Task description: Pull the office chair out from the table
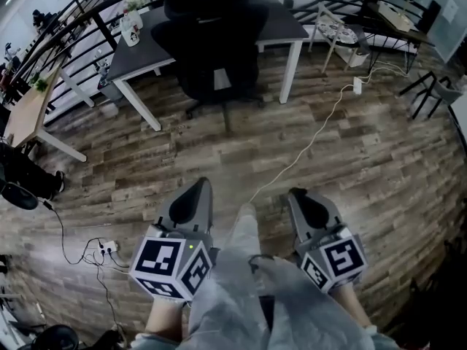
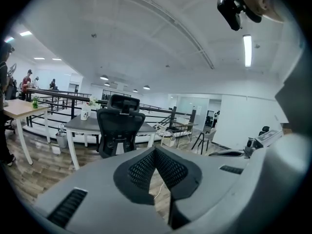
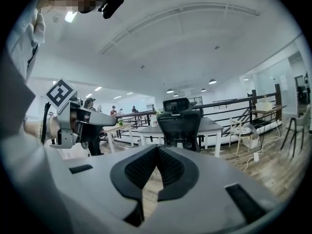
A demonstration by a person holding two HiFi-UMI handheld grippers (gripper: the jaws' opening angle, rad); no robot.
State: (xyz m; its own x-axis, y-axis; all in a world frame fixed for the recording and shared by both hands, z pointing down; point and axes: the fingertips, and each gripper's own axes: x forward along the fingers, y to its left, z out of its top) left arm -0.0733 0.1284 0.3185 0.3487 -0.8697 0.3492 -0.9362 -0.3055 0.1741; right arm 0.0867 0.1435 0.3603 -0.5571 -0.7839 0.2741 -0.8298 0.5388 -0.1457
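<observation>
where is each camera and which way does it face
head view: on the head, steeply down at the floor; left gripper, right gripper, clothes show
left gripper view: on that gripper, along its shut jaws toward the chair
right gripper view: likewise; left gripper and hand at its left
shared: chair at the table, in all three

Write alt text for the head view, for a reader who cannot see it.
Seen from above, a black office chair is pushed in at a dark-topped table across a wood floor. Near the bottom edge, the left gripper and right gripper point toward it, both shut, empty and well short of it.
</observation>
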